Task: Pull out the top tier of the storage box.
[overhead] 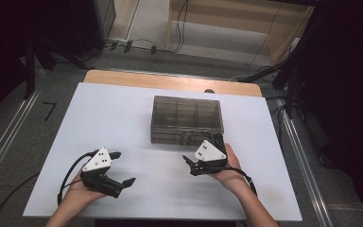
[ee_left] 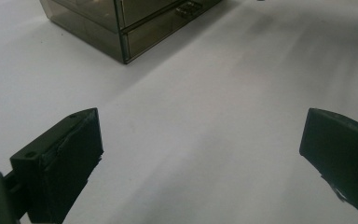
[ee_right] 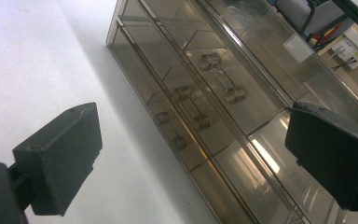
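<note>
A smoky see-through compartment box (overhead: 186,118) sits shut in the middle of the white table (overhead: 113,113), its two front clasps (overhead: 187,138) facing me. My left gripper (overhead: 124,168) hovers open at the near left, well apart from the box, with nothing between its jaws. In the left gripper view the left gripper (ee_left: 200,149) spans bare white table, and the box corner (ee_left: 121,28) shows at top left. My right gripper (overhead: 202,149) is open just in front of the box's right front corner. The right gripper (ee_right: 193,149) looks along the box front (ee_right: 205,93) and its clasps (ee_right: 223,81).
A wooden table edge (overhead: 170,81) runs behind the white surface. Cables (overhead: 179,45) lie on the floor beyond it. Dark curtains and stands flank both sides, and a metal rail (overhead: 9,127) runs along the left. White table lies open to the left of the box.
</note>
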{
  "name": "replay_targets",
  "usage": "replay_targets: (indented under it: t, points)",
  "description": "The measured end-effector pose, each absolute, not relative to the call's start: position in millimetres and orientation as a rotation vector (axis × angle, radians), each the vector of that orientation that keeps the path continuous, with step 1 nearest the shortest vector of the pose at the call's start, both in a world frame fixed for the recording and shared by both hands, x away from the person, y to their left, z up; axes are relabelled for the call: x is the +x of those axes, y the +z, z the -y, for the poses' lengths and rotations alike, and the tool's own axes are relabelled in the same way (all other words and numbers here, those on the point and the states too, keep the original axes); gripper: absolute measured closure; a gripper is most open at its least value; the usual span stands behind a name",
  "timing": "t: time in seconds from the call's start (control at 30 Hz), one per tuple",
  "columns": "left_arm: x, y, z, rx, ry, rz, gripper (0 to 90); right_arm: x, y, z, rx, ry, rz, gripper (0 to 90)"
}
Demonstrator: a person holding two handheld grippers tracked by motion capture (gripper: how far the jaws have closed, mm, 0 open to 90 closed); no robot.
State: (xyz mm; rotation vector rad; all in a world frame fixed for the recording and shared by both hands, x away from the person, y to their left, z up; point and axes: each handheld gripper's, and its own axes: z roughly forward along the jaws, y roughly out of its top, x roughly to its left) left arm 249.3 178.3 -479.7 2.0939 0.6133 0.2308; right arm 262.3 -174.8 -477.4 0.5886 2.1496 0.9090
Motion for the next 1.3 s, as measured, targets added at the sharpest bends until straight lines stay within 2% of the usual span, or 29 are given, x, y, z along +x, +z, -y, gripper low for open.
replay_targets:
  t: [1.3]
  points:
    - [249.6, -479.3, -179.5, 2.091, 0.227, -0.616, 0.0, 256.5, -483.4, 165.9, 0.44, 0.702, -2.059, 2.4]
